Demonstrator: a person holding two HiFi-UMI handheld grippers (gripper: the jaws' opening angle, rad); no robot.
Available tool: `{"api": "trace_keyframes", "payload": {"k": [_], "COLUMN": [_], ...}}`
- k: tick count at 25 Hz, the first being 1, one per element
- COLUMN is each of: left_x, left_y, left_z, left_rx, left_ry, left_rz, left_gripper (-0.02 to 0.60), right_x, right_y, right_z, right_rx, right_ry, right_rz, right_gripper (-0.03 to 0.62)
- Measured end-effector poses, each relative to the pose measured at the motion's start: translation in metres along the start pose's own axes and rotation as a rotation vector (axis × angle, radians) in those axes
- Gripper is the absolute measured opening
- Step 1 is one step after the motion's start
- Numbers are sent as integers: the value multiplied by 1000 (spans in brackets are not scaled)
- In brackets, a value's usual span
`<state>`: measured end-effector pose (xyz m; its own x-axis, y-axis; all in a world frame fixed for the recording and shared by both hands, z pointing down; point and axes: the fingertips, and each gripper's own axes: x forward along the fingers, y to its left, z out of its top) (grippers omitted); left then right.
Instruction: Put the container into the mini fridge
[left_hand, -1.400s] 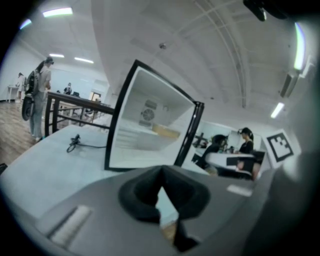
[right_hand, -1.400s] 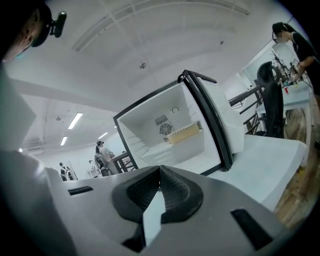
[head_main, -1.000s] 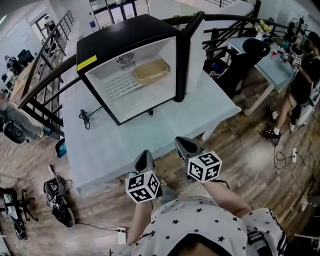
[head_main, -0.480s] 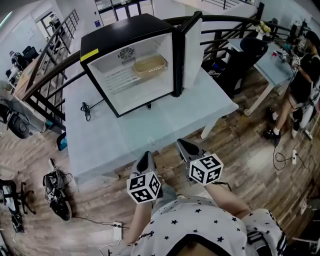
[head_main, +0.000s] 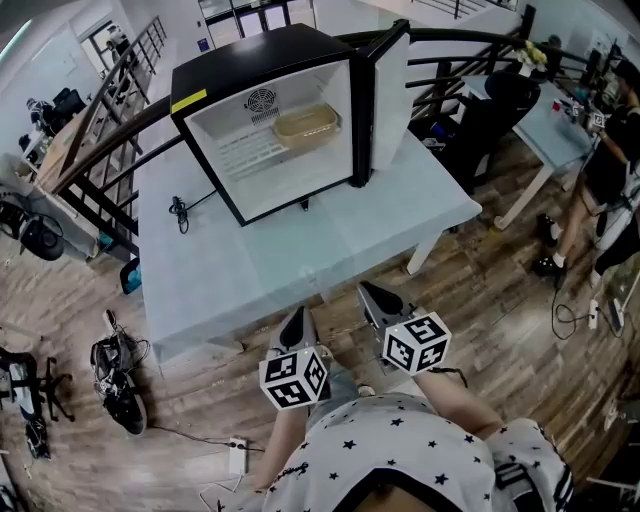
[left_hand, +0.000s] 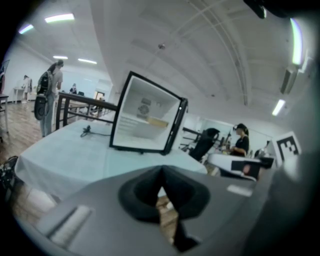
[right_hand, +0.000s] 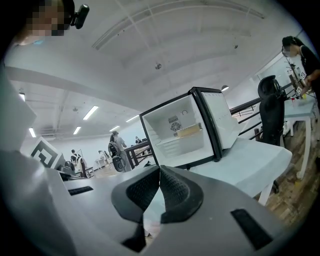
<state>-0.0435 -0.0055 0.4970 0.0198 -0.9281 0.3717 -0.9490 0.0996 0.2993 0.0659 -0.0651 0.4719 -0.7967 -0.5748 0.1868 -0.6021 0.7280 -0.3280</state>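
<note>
Container (head_main: 306, 122) is seen on the shelf inside the open mini fridge (head_main: 262, 60), far on the table (head_main: 250, 270). Left gripper (head_main: 296, 320) and right gripper (head_main: 370, 297) are held pinched together, empty, off the near table edge. Container is judged light, stiff plastic; its near rim is suggested for gripping.

Ahead of your left tool (head_main: 294, 322) and right tool (head_main: 376, 300) spreads the pale blue counter (head_main: 290, 255). A black cable (head_main: 180, 212) lies coiled on it, far ahead and to the left. Well off to the right of your right tool stand a black office chair (head_main: 505, 100) and a second desk (head_main: 548, 135), with a person (head_main: 608, 150) beside it. Left of your left tool, black gear (head_main: 118, 372) lies on the wooden floor (head_main: 500, 300). A white power strip (head_main: 238, 456) lies behind that tool, slightly left.
</note>
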Motion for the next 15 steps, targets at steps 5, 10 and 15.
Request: {"api": "trace_keyframes", "payload": {"k": [5, 10, 15], "left_x": [-1, 0, 0], "left_y": [-1, -1, 0], "left_z": [-1, 1, 2], "left_rx": [-2, -5, -10], "left_ry": [1, -3, -8], "left_rz": [-6, -7, -2], "left_gripper": [8, 8, 8], "right_x": [-2, -2, -1], "right_y": [0, -5, -6], "right_z": [-1, 2, 6], "right_rx": [17, 11, 10], "right_ry": [-8, -24, -32], "right_rz": [-6, -31, -32], "right_gripper": [21, 21, 21]}}
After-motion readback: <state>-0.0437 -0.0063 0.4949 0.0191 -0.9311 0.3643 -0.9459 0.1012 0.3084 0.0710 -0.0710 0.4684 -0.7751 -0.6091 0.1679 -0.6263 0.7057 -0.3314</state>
